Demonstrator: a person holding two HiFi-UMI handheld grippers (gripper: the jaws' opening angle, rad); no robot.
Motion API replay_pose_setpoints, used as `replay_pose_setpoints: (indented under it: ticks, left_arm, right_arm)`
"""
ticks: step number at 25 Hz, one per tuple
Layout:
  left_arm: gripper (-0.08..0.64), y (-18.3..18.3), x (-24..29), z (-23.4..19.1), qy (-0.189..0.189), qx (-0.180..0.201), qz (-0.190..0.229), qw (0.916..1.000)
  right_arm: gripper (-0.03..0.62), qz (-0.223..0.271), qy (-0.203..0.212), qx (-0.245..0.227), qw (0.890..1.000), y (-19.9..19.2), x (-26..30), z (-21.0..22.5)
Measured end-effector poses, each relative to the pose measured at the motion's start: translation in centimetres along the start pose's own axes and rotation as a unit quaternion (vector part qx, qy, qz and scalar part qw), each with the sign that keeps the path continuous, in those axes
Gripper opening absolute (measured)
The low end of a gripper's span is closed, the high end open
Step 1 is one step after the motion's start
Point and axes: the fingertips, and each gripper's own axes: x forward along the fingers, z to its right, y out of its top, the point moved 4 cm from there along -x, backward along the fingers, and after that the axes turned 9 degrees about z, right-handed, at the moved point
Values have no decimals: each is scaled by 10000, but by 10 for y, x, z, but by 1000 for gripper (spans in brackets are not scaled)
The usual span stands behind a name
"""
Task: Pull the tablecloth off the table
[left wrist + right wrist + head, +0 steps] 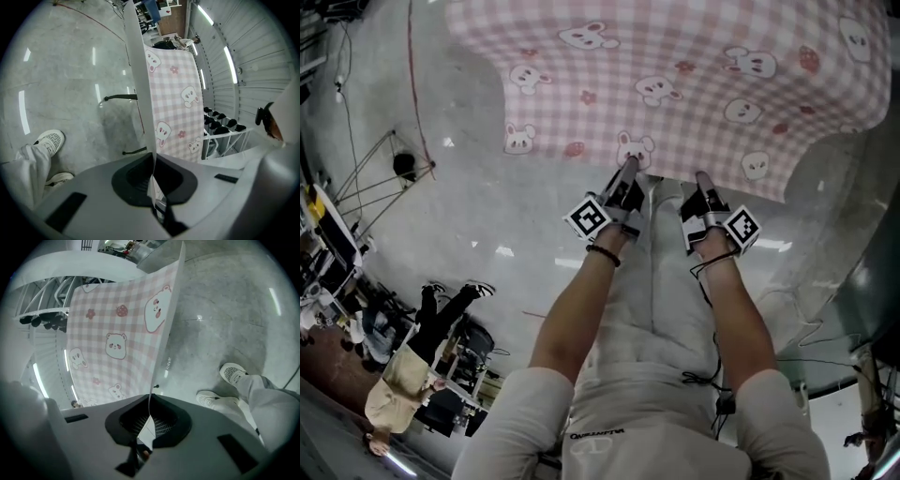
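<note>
A pink checked tablecloth with white bunny and bear prints spreads across the top of the head view, its near edge drooping towards me. My left gripper is shut on that near edge, just left of the middle. A short way to the right my right gripper is shut on the same edge. In the left gripper view the tablecloth runs edge-on away from the closed jaws. The right gripper view has the tablecloth rising from between its jaws. The table under the cloth is hidden.
Grey polished floor lies below. A tripod stand and a red cable are at the left. A seated person is at the lower left. Another cable trails on the floor at the right. My shoes are near the cloth.
</note>
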Motion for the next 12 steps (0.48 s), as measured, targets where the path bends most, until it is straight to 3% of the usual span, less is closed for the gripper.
replay_pose_setpoints:
  ticks: [3, 7, 12]
  left_arm:
    - [3, 1, -1, 10, 102, -39, 3, 9999]
    - [3, 3, 0, 9, 101, 187, -84, 9997]
    - [3, -27, 7, -115, 129, 438, -108, 9989]
  right_arm:
    - [12, -23, -139, 43, 9999, -1, -3, -8]
    - [12, -14, -157, 81, 9998, 1, -6, -4]
    - [11, -98, 138, 121, 9998, 3, 33, 114]
